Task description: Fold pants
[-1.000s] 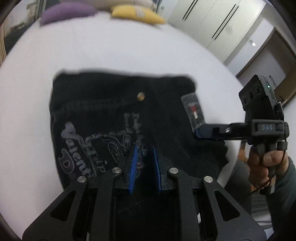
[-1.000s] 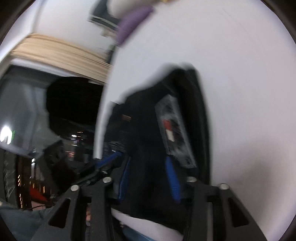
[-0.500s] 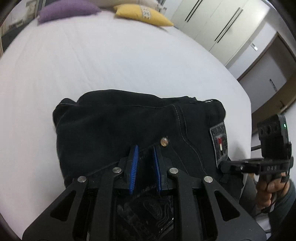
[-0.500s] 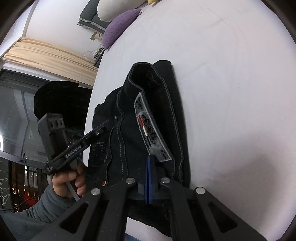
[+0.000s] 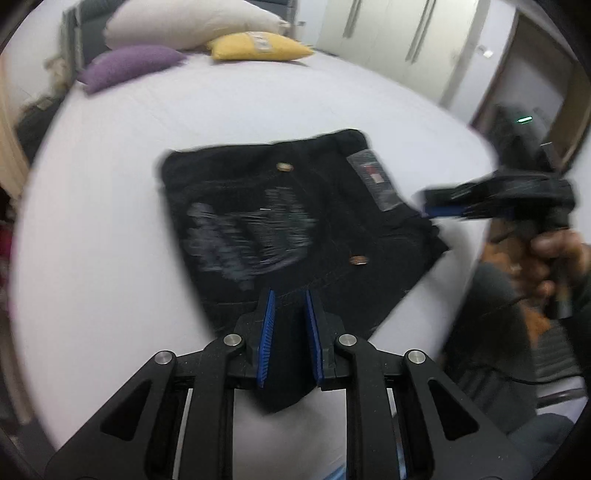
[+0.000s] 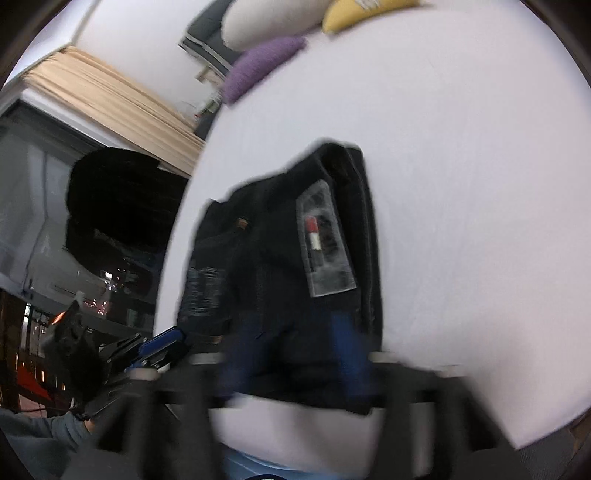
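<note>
The folded black denim pants (image 5: 295, 221) are laid near the front edge of the white bed (image 5: 110, 184). The left gripper (image 5: 290, 295) and right gripper (image 6: 291, 332) are parted, each straddling the near hem. Bare sheet extends toward the far edge.

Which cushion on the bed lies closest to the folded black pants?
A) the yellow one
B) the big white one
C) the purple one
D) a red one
C: in the right wrist view the purple cushion lies nearer the black pants than the yellow cushion or the white pillow; no red one shows.
</note>
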The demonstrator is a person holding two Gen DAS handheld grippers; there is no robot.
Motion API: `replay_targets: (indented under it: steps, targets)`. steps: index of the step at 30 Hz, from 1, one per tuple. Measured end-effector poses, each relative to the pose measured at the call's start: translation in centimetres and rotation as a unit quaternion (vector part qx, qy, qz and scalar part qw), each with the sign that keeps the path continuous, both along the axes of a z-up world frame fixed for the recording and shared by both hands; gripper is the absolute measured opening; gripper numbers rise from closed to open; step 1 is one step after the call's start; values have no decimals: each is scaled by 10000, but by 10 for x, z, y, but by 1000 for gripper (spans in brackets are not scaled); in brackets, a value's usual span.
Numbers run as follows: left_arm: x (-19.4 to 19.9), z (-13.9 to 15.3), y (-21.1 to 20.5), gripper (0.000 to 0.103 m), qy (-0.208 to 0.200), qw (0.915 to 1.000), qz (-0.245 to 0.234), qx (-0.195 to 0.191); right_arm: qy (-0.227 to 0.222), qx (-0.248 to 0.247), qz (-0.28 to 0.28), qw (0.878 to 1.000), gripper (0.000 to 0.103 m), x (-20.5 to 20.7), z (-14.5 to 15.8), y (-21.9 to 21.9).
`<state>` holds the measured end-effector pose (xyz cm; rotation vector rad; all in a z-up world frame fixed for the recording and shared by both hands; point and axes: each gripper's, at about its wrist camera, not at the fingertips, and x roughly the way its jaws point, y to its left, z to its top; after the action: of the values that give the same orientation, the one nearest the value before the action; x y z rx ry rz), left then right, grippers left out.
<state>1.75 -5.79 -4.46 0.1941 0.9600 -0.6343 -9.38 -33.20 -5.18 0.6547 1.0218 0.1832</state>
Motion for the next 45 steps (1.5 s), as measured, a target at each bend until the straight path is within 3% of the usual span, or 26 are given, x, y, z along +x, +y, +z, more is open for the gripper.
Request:
replay_targets:
  steps: [1, 2, 3, 4, 5, 7, 10, 14, 17, 19, 25, 26, 29, 32, 35, 45]
  targets:
    - [3, 5, 4, 25, -85, 9995, 215, 212, -153, -65, -61, 9998, 81, -4, 9, -2]
    - [6, 8, 7, 51, -89, 9991, 341, 229, -313, -102, -110, 9994, 81, -6, 18, -7]
    - [10, 15, 15, 89, -87, 9986, 517, 92, -382, -70, -151, 9991, 81, -6, 22, -12]
    - [13, 22, 23, 99, -171, 9973, 715, -75, -406, -8, -225, 9989, 81, -5, 24, -19]
    - [13, 27, 28, 103, -280, 9959, 847, -171, -390, 38, -312, 9987, 81, -2, 25, -26]
    - [20, 30, 34, 103, -285, 9956, 881, -170, -424, 179, -364, 9983, 81, 3, 24, -35]
    - [36, 14, 41, 103, 244, 9946, 953, -321, -387, 573, -359, 9970, 81, 18, 11, -47]
    - [58, -11, 41, 102, 969, 9885, 1040, -525, -8, 971, -416, 9944, 81, 35, -22, -59]
    - [73, -31, 23, 102, 1180, 9881, 900, -396, 260, 1057, -332, 9935, 81, 43, -42, -61]
    - [82, -42, 15, 99, 1292, 9871, 905, -261, 213, 1058, -268, 9938, 81, 46, -45, -58]
    - [90, -51, -5, 74, 1462, 9866, 709, -115, 318, 935, 169, 9950, 82, 59, -45, -38]
    - [91, -54, -8, 66, 1528, 9858, 674, -169, 333, 886, 222, 9953, 82, 61, -45, -35]
    - [96, -60, -13, 58, 1611, 9843, 688, -203, 359, 852, 235, 9954, 82, 62, -45, -33]
    - [99, -62, -17, 52, 1632, 9843, 651, -172, 440, 616, 274, 9968, 69, 59, -43, -30]
    - [98, -60, -21, 46, 1545, 9862, 577, -112, 583, 257, 221, 9977, 42, 57, -41, -28]
    - [89, -41, -24, 28, 1287, 9900, 549, -174, 248, -639, 321, 9971, 22, 52, -1, -3]
